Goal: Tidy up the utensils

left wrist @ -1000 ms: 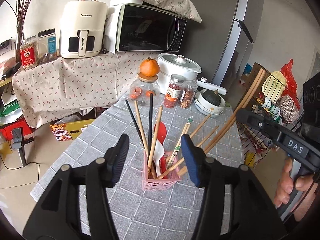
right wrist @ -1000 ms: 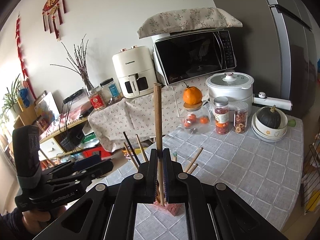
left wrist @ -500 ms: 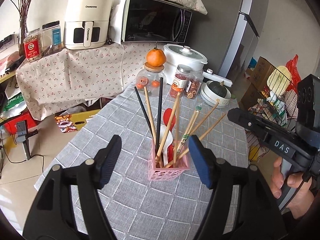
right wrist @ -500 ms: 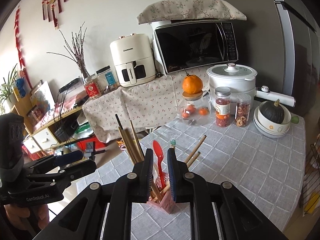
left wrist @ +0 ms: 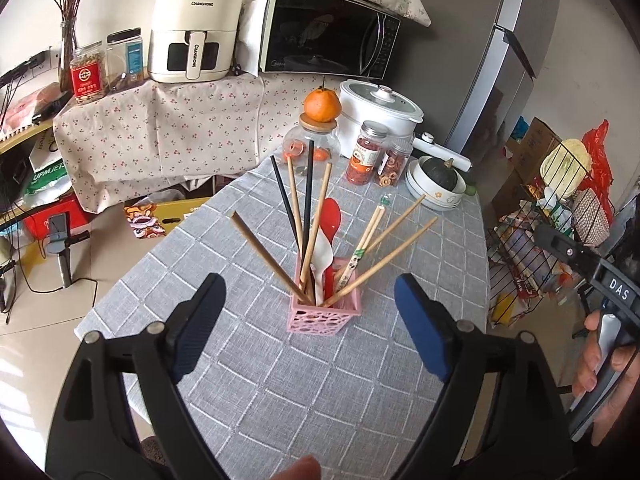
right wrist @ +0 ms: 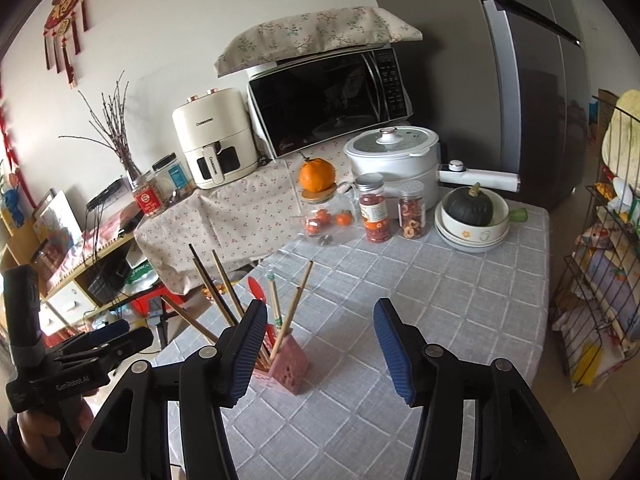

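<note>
A pink perforated holder [left wrist: 325,315] stands on the grey checked tablecloth [left wrist: 320,392]. It holds several wooden and black chopsticks [left wrist: 304,216], a red spoon [left wrist: 332,216] and a white spoon [left wrist: 323,258]. My left gripper [left wrist: 310,320] is open and empty, just short of the holder. My right gripper [right wrist: 320,340] is open and empty above the table; the holder [right wrist: 286,366] shows by its left finger. The left gripper shows in the right wrist view [right wrist: 116,336]; the right gripper's handle shows at the left wrist view's right edge.
At the table's far end stand a glass jar topped with an orange [left wrist: 322,106], two snack jars [left wrist: 366,152], a white cooker [left wrist: 380,108] and bowls holding a squash [left wrist: 440,184]. A wire rack [left wrist: 540,248] stands right of the table. Microwave and air fryer sit behind.
My right gripper let go of the wooden chopstick into the holder, opened wide and drew back to the right. My left gripper opened wider and pulled back from the holder.
</note>
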Demonstrator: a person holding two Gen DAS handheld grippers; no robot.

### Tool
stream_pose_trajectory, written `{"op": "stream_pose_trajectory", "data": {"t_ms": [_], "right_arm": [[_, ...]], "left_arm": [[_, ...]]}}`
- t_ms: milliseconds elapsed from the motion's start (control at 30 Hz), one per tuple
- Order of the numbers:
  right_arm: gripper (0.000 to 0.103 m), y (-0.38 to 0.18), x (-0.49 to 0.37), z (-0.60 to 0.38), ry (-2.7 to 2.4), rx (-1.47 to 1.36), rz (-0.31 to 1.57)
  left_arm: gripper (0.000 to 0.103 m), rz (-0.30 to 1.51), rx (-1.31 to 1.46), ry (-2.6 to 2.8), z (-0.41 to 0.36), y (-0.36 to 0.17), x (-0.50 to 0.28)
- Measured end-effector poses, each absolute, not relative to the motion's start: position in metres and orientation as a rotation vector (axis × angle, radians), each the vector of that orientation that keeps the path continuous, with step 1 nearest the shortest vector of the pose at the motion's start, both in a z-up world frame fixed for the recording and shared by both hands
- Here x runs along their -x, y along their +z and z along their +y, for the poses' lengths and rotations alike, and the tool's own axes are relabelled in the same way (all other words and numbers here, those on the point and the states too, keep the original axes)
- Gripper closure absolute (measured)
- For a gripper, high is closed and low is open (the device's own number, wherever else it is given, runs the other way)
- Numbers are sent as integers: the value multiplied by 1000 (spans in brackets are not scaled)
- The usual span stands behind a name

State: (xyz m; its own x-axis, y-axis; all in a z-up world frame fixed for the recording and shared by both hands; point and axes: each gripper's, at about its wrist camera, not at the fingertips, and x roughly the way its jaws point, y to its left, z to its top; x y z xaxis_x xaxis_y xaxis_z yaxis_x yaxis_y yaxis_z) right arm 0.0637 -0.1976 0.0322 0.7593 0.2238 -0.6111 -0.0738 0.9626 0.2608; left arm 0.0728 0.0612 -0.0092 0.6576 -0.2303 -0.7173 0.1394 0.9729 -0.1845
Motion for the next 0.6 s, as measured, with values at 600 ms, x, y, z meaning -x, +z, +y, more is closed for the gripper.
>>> {"op": "stream_pose_trajectory", "data": {"t_ms": [600], "right_arm": [[0, 47, -13, -213, -51, -102, 730]], "left_arm": [[1, 708, 5, -99, 19, 18, -19]]}}
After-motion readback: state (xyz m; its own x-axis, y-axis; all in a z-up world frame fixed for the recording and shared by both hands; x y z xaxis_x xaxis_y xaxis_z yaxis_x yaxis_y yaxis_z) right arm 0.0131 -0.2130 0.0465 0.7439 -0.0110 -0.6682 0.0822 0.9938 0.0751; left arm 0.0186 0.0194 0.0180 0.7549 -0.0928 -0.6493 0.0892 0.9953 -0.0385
